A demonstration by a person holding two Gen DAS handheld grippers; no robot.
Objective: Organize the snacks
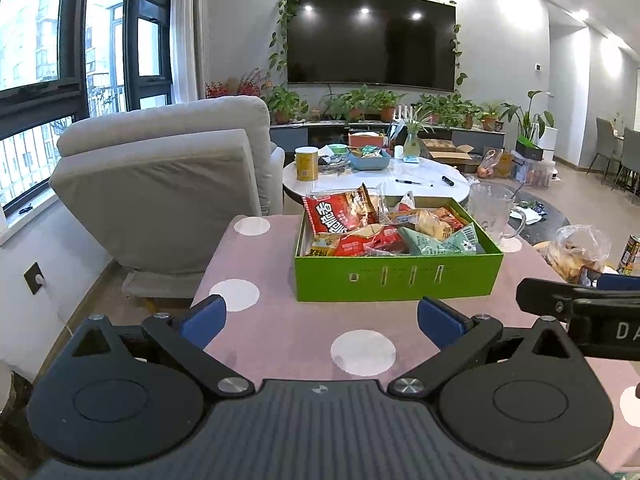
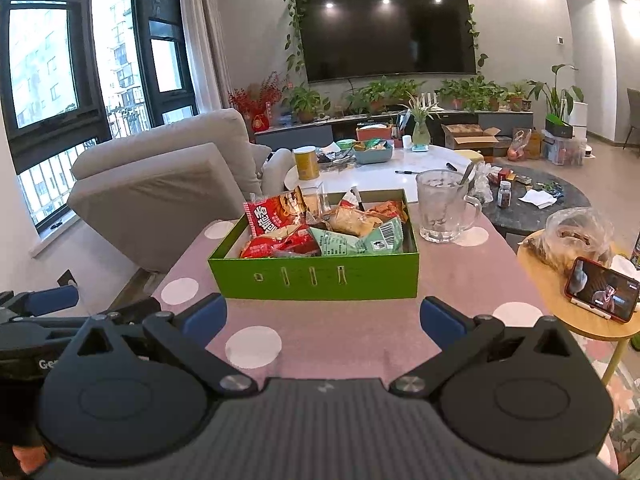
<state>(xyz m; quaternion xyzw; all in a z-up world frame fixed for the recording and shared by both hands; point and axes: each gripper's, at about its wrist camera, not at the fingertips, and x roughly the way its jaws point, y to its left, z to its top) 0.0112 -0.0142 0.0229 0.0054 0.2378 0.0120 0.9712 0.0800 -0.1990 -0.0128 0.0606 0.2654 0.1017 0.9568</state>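
Observation:
A green box [image 1: 400,276] [image 2: 320,276] stands on a pink table with white dots [image 1: 264,332] [image 2: 460,276]. It is filled with several snack packets: a red bag [image 1: 332,214] [image 2: 272,216], a mint-green packet [image 1: 440,242] [image 2: 360,242] and yellowish ones. My left gripper [image 1: 322,316] hovers open just in front of the box with nothing between its blue pads. My right gripper [image 2: 322,316] is also open and empty, in front of the box. In the left wrist view the right gripper [image 1: 580,300] shows at the right edge.
A glass mug [image 2: 444,208] [image 1: 492,212] stands behind the box to the right. A round wooden side table [image 2: 560,304] holds a phone [image 2: 600,290] and a plastic bag of food [image 2: 576,236]. A grey armchair [image 1: 168,184] is on the left, a white coffee table [image 1: 376,184] beyond.

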